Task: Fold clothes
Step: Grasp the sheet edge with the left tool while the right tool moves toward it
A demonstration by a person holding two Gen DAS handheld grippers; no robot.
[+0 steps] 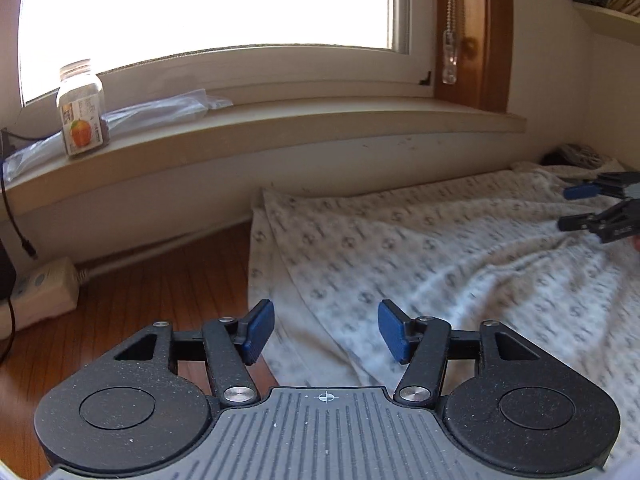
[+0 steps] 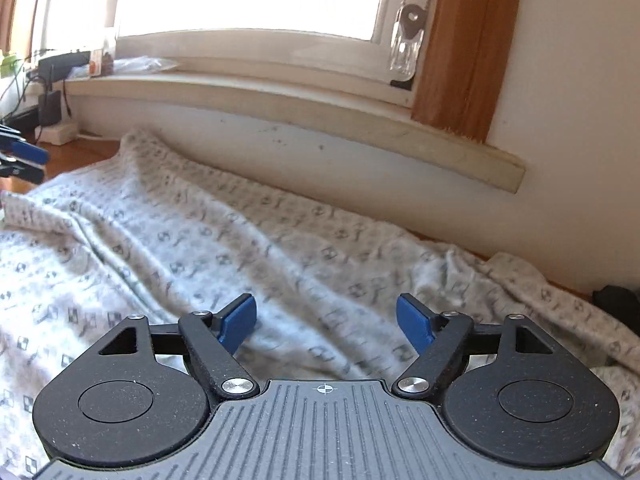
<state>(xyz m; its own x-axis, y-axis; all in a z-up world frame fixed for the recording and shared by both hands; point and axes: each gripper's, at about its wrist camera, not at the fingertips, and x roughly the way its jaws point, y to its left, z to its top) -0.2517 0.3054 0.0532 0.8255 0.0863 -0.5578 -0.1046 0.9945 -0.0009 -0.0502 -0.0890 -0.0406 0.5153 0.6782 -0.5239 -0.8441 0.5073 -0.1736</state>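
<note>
Jaws on both the left gripper (image 1: 326, 332) and the right gripper (image 2: 326, 324) are standing wide with nothing between their blue pads. Beneath them, a white patterned garment (image 1: 440, 256) is lying spread and rumpled on the wooden surface (image 1: 160, 280), reaching the far wall below the windowsill (image 1: 280, 128), where a jar (image 1: 82, 110) is standing at the left.

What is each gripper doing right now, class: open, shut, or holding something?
Left gripper: open, holding nothing, above the patterned garment.
Right gripper: open, holding nothing, above the same garment.
</note>
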